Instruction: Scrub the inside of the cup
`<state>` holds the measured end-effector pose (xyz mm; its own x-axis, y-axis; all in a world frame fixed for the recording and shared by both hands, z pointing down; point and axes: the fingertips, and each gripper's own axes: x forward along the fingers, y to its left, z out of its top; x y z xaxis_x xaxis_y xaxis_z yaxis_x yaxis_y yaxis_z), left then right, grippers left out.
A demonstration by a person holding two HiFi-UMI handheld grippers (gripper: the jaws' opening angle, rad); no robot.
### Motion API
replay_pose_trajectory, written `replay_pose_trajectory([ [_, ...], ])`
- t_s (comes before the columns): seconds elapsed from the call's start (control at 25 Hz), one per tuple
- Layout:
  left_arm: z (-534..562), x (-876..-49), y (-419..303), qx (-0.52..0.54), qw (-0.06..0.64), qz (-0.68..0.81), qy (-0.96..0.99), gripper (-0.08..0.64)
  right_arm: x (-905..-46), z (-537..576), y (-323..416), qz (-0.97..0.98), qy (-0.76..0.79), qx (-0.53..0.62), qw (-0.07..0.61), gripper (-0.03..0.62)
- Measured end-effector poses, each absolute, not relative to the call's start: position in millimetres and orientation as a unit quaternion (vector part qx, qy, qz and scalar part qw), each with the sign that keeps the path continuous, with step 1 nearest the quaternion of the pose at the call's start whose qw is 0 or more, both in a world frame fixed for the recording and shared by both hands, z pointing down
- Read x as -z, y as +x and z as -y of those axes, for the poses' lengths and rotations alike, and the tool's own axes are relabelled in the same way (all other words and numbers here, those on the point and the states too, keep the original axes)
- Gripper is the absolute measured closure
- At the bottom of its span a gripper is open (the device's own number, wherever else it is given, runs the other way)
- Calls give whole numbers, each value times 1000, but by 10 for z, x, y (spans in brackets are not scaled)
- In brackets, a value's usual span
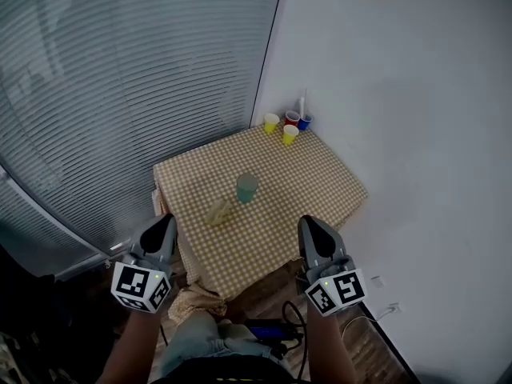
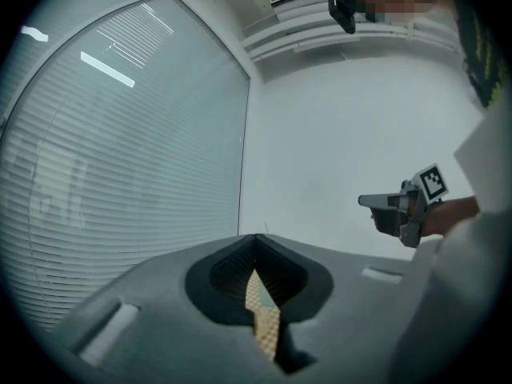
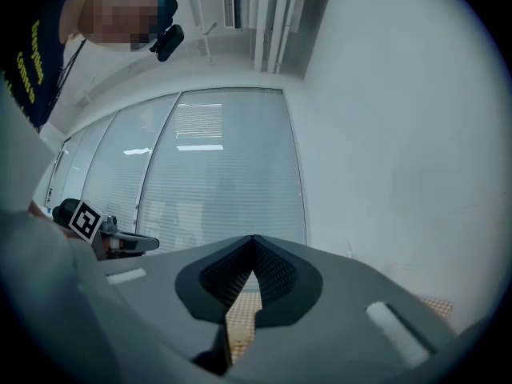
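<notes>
Holding both arms out fwd, the person has the left gripper [image 1: 164,221] and right gripper [image 1: 309,222] side by side, well apart, both pointing roughly level toward the desk [image 1: 328,184]. Bare forearms [image 1: 132,344] run up from the bottom edge of the head view; each gripper carries 1 marker cube [image 1: 142,285] at its rear, and the cubes hide the hands.

Left gripper view: jaws [image 2: 256,240] fully together, nothing btwn them, only a sliver of check cloth [image 2: 264,314] showing thru the slit below. Right gripper view: jaws [image 3: 254,240] likewise pressed together and empty. Each gripper view catches the other gripper off to the side.

Counts: 2 grippers, 1 desk w/ check cloth. 1 teal cup [image 1: 246,187] stands upright near the desk's middle, apart from both grippers and beyond their tips. 1 beige lump [image 1: 219,212] lies just beside it, on the nearer-left side. 4 small cups [image 1: 290,134] are bunched at the far corner by the wall: 2 yellow, 1 red, 1 blue.

Hard to make out: the beige lump is too blurred to tell what it is. A thin white upright item [image 1: 302,104] behind the small cups is too small to ID. The teal cup's inside can't be seen at this res. Cables [image 1: 288,326] on the floor under the desk's near edge are partly cut off by the person's legs.
</notes>
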<state>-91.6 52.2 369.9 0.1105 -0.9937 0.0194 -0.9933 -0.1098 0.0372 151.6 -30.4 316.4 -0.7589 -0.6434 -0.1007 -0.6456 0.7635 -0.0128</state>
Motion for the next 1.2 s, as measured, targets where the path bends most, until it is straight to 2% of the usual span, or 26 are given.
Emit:
replay_pose_trajectory([
  [0.64,334,-3791,-1268,7,31,630,776,562,-3248,905,1138,-925,-378,-3,41,586],
  [1.2,1180,-3870,-1202,8,43,571,820,561,-3281,1373,1130,-901,-433,-1,30,586],
])
